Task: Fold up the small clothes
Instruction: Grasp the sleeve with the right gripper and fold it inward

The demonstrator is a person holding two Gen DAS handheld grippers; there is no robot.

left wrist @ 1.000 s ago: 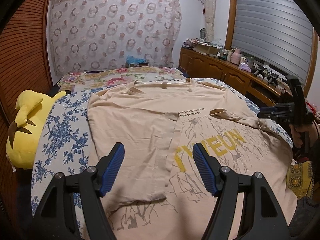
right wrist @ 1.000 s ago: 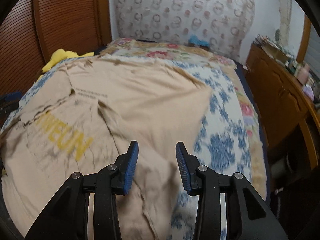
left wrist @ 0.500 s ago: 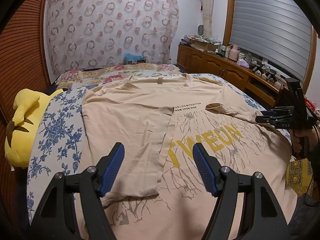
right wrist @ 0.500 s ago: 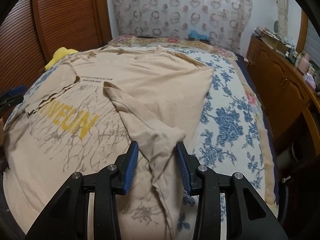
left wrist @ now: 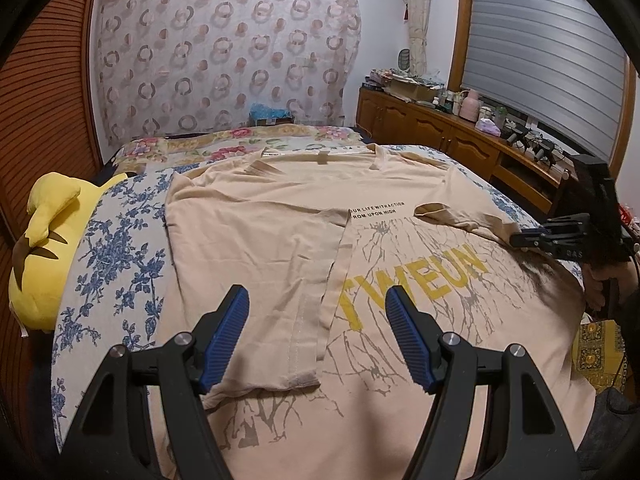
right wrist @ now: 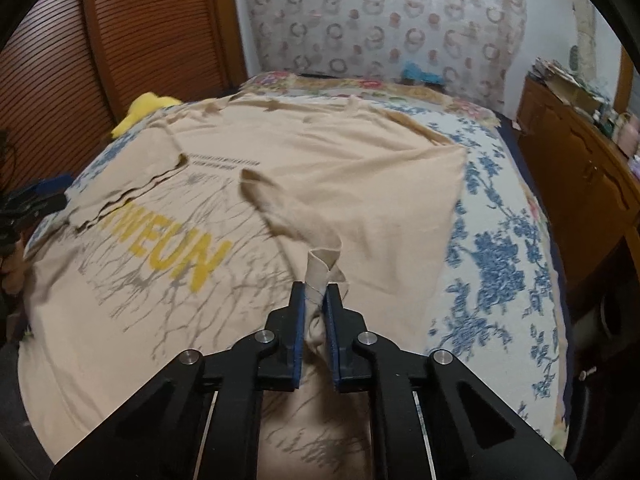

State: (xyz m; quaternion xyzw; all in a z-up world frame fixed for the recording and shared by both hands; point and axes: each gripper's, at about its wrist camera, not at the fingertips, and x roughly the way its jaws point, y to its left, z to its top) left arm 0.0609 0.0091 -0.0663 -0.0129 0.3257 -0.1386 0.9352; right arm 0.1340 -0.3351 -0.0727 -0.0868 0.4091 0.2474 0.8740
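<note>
A beige T-shirt [left wrist: 280, 216] [right wrist: 360, 168] with yellow lettering lies spread on the bed, its left side folded in over the print. My left gripper [left wrist: 316, 296] hangs open above the folded edge, touching nothing. My right gripper [right wrist: 315, 288] has its jaws closing on the shirt's right sleeve [right wrist: 288, 216], and the pads press on the bunched fabric, which stands up between them. In the left wrist view the right gripper [left wrist: 516, 238] sits at the shirt's right edge by the sleeve [left wrist: 452, 216]. The left gripper [right wrist: 36, 200] shows at the far left of the right wrist view.
A blue-flowered bedspread [left wrist: 112, 248] lies under the shirt. A yellow plush toy [left wrist: 44, 248] rests at the bed's left edge by the slatted wooden wall. A wooden dresser [left wrist: 460, 140] [right wrist: 580, 168] with clutter runs along the right side.
My right gripper's jaws have closed onto the sleeve, which lay between them half a second ago, and now bunch it up. The left gripper has not moved.
</note>
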